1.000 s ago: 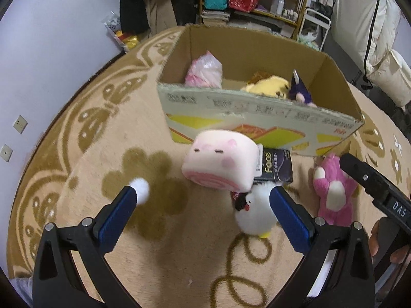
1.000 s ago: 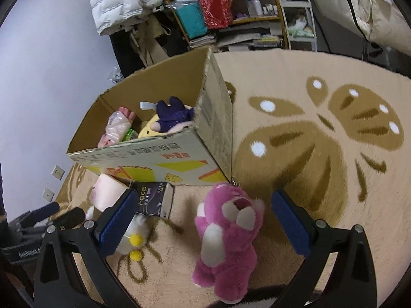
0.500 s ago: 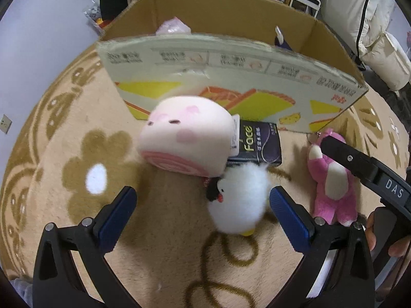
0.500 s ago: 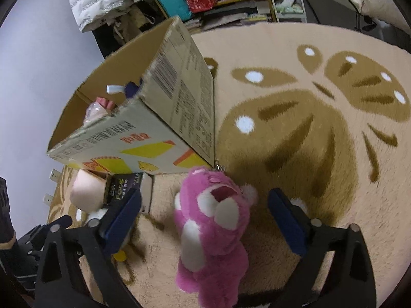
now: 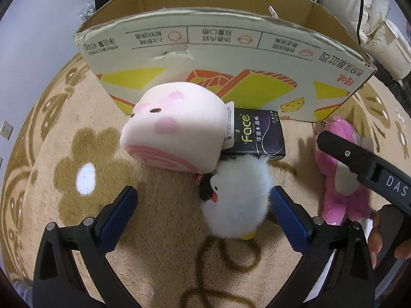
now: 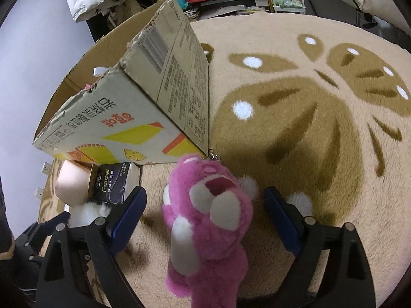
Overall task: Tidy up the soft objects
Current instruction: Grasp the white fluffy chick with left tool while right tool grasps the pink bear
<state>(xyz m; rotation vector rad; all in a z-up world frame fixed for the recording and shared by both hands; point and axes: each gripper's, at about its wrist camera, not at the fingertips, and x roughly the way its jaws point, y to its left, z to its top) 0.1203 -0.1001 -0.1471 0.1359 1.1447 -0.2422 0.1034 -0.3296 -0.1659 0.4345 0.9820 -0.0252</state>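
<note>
Pink bear between wide-open right gripper, fluffy white chick inside equally open left gripper.

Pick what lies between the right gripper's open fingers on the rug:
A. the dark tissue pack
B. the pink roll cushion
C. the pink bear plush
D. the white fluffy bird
C: the pink bear plush lies on the rug between the open blue fingers of the right gripper.
</note>
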